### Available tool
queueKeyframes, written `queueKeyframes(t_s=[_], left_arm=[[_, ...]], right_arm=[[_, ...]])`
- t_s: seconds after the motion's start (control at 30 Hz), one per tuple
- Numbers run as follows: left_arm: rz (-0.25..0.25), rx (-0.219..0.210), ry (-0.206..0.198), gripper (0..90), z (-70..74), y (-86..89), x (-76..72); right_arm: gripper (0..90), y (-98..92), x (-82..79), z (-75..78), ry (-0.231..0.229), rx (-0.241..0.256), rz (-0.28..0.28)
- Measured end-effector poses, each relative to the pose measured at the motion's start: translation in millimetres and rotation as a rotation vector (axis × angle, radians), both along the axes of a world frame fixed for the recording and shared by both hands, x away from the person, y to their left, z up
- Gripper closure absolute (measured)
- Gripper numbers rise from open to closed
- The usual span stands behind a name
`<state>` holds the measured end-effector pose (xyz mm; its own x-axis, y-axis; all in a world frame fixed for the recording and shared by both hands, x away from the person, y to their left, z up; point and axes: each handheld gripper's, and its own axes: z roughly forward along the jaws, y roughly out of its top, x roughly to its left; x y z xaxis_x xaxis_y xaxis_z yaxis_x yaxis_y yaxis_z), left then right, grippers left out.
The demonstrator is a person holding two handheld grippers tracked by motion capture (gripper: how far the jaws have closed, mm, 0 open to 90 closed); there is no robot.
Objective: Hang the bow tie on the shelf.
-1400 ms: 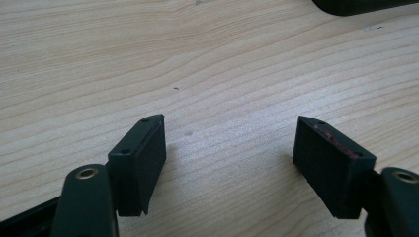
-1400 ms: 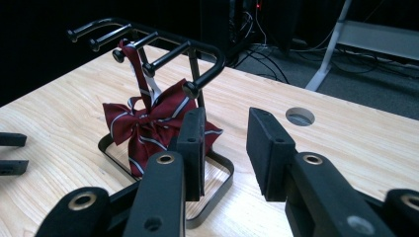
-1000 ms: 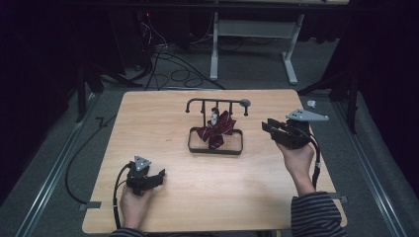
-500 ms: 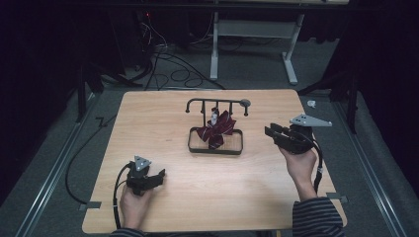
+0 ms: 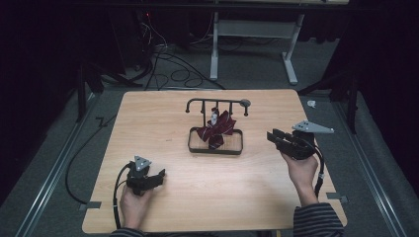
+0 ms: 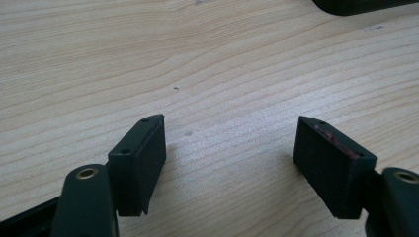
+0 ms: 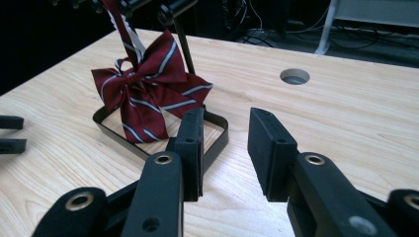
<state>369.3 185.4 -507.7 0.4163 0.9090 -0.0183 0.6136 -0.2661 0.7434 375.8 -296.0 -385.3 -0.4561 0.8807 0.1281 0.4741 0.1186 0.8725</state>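
From above, the wooden table point(image 5: 163, 123) carries a small black rack point(image 5: 216, 143) near its middle, and a dark red striped bow tie point(image 5: 215, 131) hangs from the rack's top bar down into its rectangular base. The left gripper point(image 5: 157, 178) sits low near the person's edge of the table, held in the left hand point(image 5: 132, 205), with its jaws pointing toward the middle; the rack stands well beyond its fingers and off to their right. The right gripper point(image 5: 273, 137) is held up by the right hand point(image 5: 301, 170), and the rack is near, just past its fingertips.

In the left gripper view, the left gripper point(image 6: 230, 143) has its two black fingers point(image 6: 141, 158) wide apart with bare table point(image 6: 197, 59) between them and nothing held. A dark edge crosses the far top corner ahead of the fingers.

In the right gripper view, the right gripper point(image 7: 225, 148) has its fingers point(image 7: 192, 148) parted by a modest gap, empty. The bow tie point(image 7: 146, 94) hangs ahead of the left finger, and the rack's base point(image 7: 217, 136) lies just behind that finger. A round hole point(image 7: 294, 76) in the table lies farther ahead, beyond the right finger.
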Motion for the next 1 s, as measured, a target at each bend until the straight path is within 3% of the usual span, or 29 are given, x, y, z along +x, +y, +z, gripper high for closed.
queueKeyframes(t_s=[0.3,1.0], left_arm=[[0.000,0.000,0.000,29.0,0.0,0.0,0.0],[0.000,0.000,0.000,29.0,0.0,0.0,0.0]], right_arm=[[69.0,-2.2,-4.0,-7.6,0.011,-0.013,-0.014],[68.9,-6.4,-12.3,-34.7,0.061,0.009,-0.027]])
